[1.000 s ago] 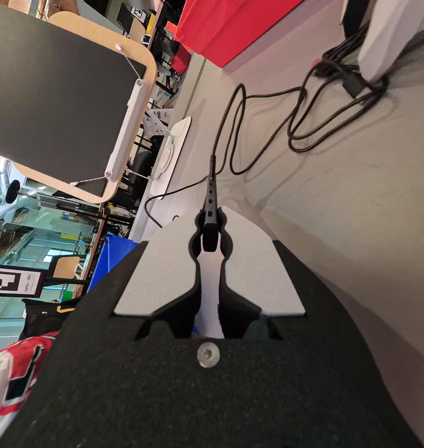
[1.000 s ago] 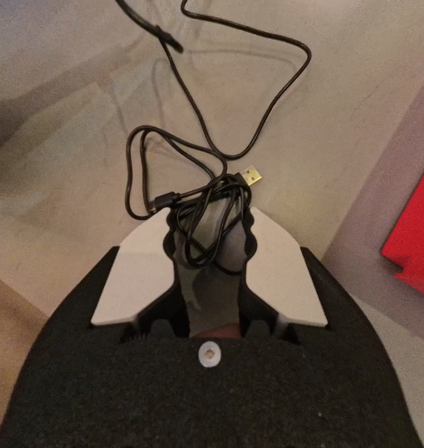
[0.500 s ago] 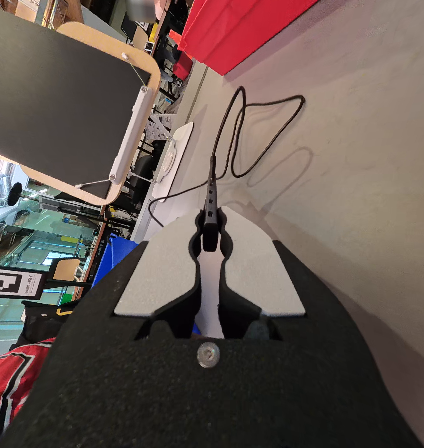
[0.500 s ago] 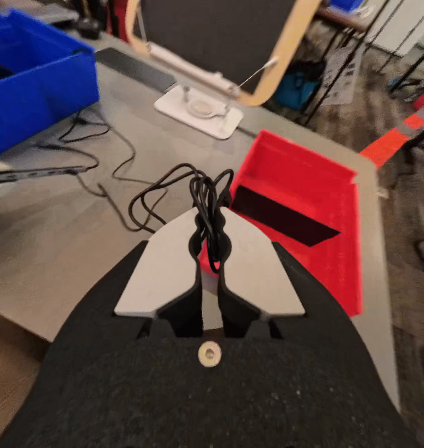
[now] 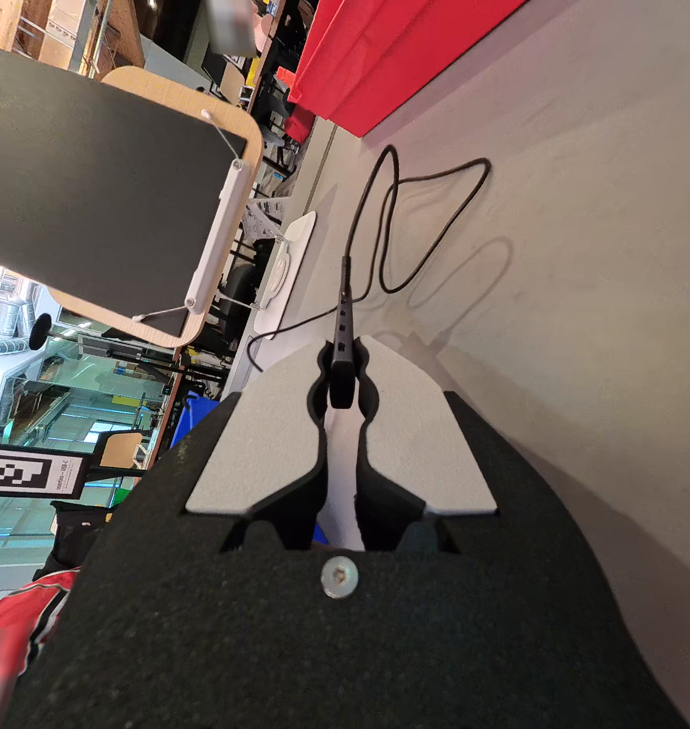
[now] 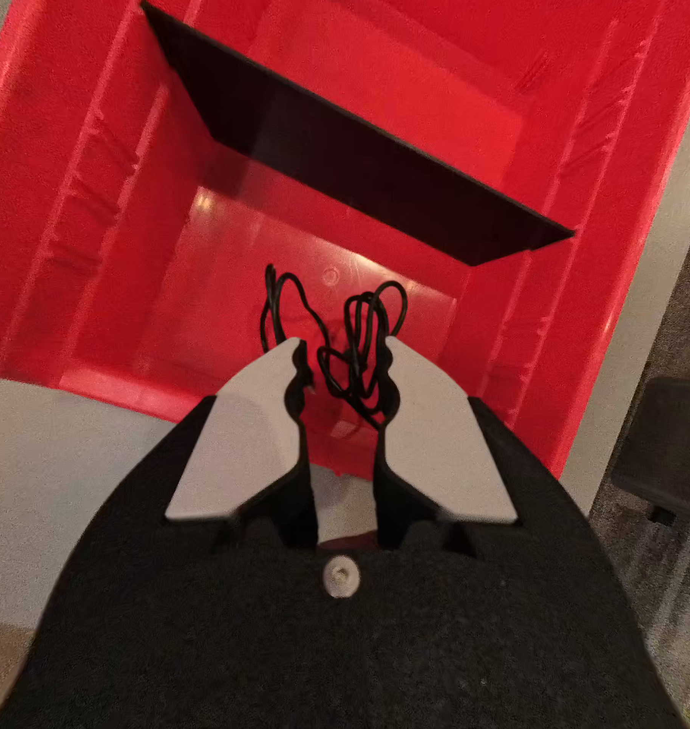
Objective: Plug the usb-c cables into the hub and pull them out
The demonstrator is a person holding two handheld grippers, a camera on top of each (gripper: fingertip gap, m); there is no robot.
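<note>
Left wrist view: left gripper (image 5: 341, 357) closed tight on the hub (image 5: 342, 355), a slim black bar held edge-on, port side facing up.
Hub position: lifted off the grey table (image 5: 572, 276), sticking forward out of the fingertips; its own cord (image 5: 434, 221) loops loose on the table beyond.
Hub ports: all look empty, nothing plugged in as far as visible.
Why held so: likely keeps the hub steady and its ports reachable for the other hand.
Right wrist view: right gripper (image 6: 343, 355) with its fingers spread apart, pointing down into the red bin (image 6: 79, 197).
Cable bundle: tangled black usb-c cables (image 6: 351, 343) sit in the gap between the fingers, over the bin floor; frame is blurred, so cannot tell if any strand hangs on a finger.
Bin detail: black divider (image 6: 355, 157) crosses the bin farther back; cables are on the near side of it.
Why there: looks like a drop-off of unplugged cables, bin serving as the done pile.
Stage guess: pull-out finished for this bundle; hub is free for another cable.
</note>
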